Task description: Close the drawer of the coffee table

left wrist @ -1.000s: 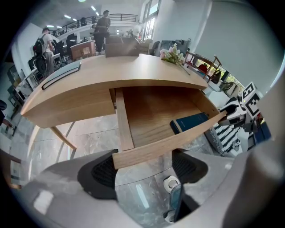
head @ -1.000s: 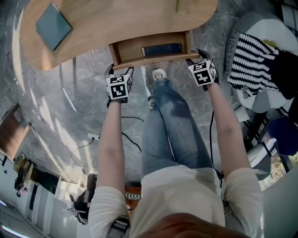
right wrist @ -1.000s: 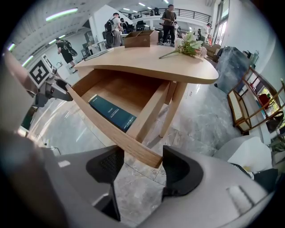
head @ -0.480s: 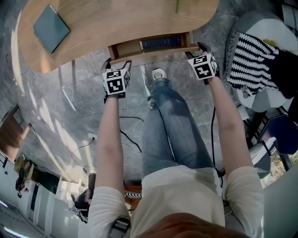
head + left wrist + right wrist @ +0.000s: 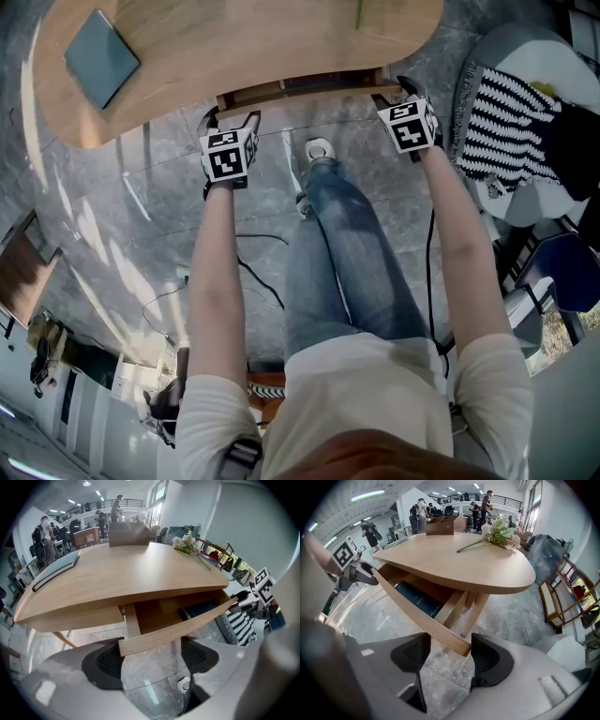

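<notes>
I find my left gripper [image 5: 147, 657] and right gripper [image 5: 443, 657] with jaws apart, unclamped, each straddling one end of the pale wooden drawer [image 5: 178, 627] front. The drawer stands partly out beneath the rounded light-wood coffee table [image 5: 126, 573], with a dark blue book [image 5: 417, 599] inside it.

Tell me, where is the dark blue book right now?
In the right gripper view, the dark blue book lies inside the partly open drawer, left of centre, beneath the wooden tabletop.
</notes>
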Action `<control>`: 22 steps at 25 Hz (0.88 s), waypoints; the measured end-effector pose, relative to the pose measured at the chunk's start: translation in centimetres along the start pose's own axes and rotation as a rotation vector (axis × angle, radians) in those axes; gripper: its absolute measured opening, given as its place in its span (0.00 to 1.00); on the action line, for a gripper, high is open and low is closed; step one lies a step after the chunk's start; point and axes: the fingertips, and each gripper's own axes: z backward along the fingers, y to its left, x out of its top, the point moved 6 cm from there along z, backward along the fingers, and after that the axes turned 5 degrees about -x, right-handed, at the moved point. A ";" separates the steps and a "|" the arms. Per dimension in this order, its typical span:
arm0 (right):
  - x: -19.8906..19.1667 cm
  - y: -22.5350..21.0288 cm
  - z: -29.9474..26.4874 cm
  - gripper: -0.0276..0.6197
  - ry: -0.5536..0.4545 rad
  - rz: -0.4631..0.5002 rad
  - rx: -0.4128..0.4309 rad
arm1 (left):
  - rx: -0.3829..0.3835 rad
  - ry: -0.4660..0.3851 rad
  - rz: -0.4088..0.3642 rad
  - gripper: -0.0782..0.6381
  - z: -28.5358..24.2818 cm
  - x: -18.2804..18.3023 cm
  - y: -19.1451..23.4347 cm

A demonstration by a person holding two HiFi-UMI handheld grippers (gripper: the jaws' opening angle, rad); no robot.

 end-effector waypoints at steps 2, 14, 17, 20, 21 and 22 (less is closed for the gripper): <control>0.4 -0.3 -0.1 0.46 -0.002 -0.004 -0.002 | 0.001 -0.005 -0.002 0.64 -0.1 0.5 0.1; 2.6 -1.6 -0.9 0.46 -0.023 0.001 -0.006 | 0.000 -0.041 -0.003 0.64 -0.9 2.8 1.0; 3.0 -2.0 -1.2 0.46 -0.026 0.003 -0.010 | 0.003 -0.052 -0.004 0.64 -1.2 3.3 1.1; 3.4 -2.3 -1.4 0.46 -0.028 0.000 -0.010 | 0.008 -0.072 -0.004 0.64 -1.3 3.6 1.3; 3.5 -2.4 -1.5 0.46 -0.030 0.001 -0.009 | 0.010 -0.078 -0.003 0.64 -1.4 3.7 1.3; 3.6 -2.4 -1.6 0.46 -0.034 0.004 -0.008 | 0.012 -0.084 -0.001 0.64 -1.4 3.7 1.3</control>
